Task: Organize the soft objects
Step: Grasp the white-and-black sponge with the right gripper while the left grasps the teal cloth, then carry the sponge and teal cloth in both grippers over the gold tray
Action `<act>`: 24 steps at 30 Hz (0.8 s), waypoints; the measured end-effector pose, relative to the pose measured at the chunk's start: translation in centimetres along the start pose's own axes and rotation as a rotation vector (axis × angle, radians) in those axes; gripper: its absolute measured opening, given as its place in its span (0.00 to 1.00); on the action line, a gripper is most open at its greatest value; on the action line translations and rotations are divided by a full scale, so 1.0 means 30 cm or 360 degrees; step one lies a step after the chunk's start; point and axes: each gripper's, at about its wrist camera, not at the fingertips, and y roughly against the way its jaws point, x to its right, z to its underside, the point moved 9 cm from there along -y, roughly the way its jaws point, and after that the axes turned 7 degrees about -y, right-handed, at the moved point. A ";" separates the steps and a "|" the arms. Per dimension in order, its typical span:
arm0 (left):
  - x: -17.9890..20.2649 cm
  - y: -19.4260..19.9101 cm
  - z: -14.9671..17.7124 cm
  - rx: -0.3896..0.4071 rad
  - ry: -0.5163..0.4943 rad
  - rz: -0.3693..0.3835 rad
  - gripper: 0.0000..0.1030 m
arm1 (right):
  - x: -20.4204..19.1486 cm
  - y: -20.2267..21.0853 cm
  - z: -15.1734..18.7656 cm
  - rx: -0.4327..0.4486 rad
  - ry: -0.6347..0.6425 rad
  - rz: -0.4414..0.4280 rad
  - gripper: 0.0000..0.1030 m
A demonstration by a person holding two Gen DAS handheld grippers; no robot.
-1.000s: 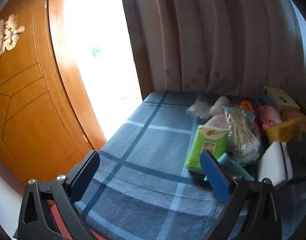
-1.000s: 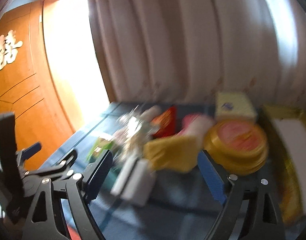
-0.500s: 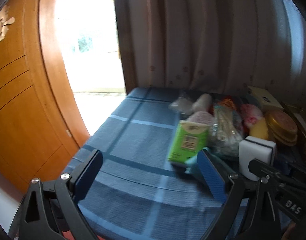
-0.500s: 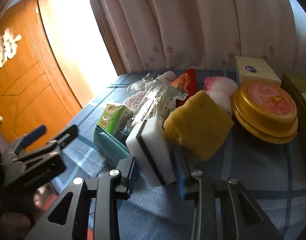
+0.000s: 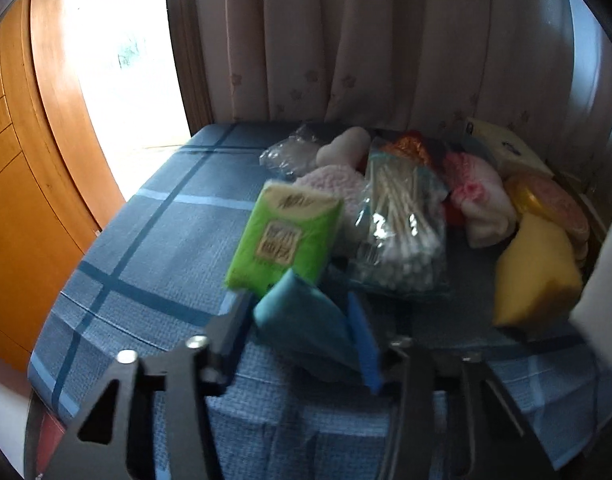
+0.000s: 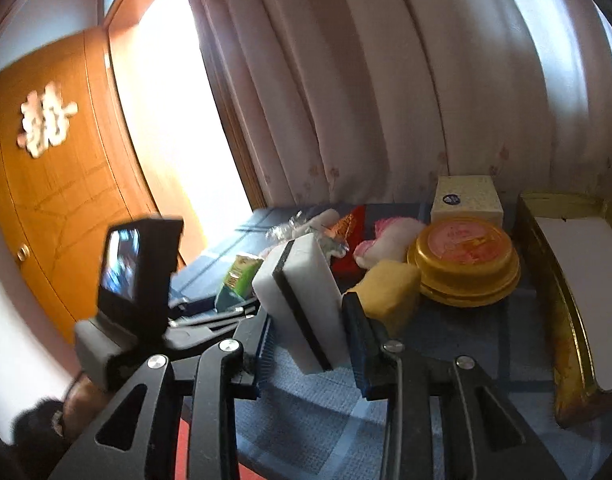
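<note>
The right tongs (image 6: 310, 344) clamp the white sponge (image 6: 302, 300), lifted; the left tongs (image 5: 302, 340) close around the teal cloth (image 5: 302, 320) near the tabletop's (image 5: 166, 240) front edge. Most soft items remain heaped, unsorted.

Left claw (image 5: 298, 336) clamped on cloth; right claw (image 6: 310, 344) clamped on sponge.

Hidden, cropped and blurred parts

We see the white sponge (image 5: 604, 280) cropped by the left view's right edge, the teal cloth (image 5: 302, 320) partly behind a blurred finger, and the green packet (image 6: 240, 274) half hidden behind the sponge in the right view.
</note>
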 end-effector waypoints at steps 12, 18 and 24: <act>-0.103 0.136 -0.001 0.0207 0.0075 0.0072 0.17 | 0.101 0.006 0.006 0.0074 -0.0078 0.0097 0.34; -0.081 0.177 -0.046 0.0276 0.0064 0.0093 0.17 | 0.117 0.033 -0.013 0.0176 -0.0123 0.0062 0.34; 0.034 0.204 -0.114 0.0327 -0.0018 0.0140 0.17 | 0.184 0.071 -0.068 0.0223 -0.0088 0.0234 0.34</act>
